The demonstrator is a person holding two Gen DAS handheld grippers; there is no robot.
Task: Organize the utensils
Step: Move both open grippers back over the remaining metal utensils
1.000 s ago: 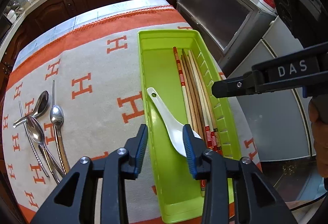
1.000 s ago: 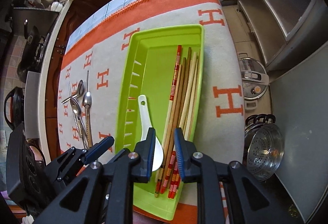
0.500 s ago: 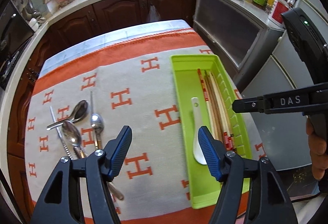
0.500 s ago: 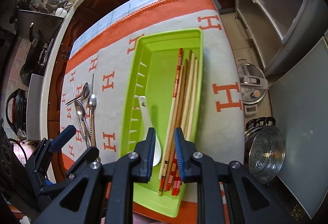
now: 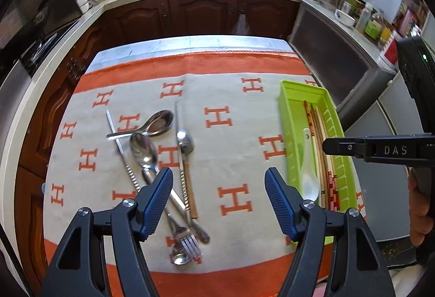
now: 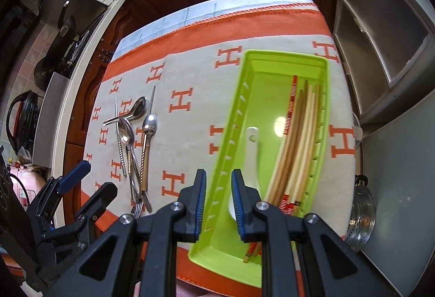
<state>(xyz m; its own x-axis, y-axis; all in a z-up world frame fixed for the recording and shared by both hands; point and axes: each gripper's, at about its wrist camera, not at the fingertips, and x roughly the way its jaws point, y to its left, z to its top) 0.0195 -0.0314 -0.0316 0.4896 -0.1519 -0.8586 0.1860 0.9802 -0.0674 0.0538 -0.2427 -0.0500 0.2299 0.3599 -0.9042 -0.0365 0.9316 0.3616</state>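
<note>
**Tally on the cloth and in the tray**

I count one green tray (image 6: 327, 84) on one cloth (image 5: 217, 90). In the tray lies one white spoon (image 5: 308, 169). Beside it is a bundle of chopsticks (image 6: 301, 133). I make out one with red stripes along its length and at least four wooden ones, but they overlap too much for an exact number.

Out on the cloth I count three metal spoons: one short and deep (image 5: 159, 123), one plain (image 5: 143, 150) and one with a gold handle (image 5: 185, 143). There are also two metal chopsticks (image 5: 121, 150) (image 5: 176, 117) and one fork (image 5: 190, 244).
</note>
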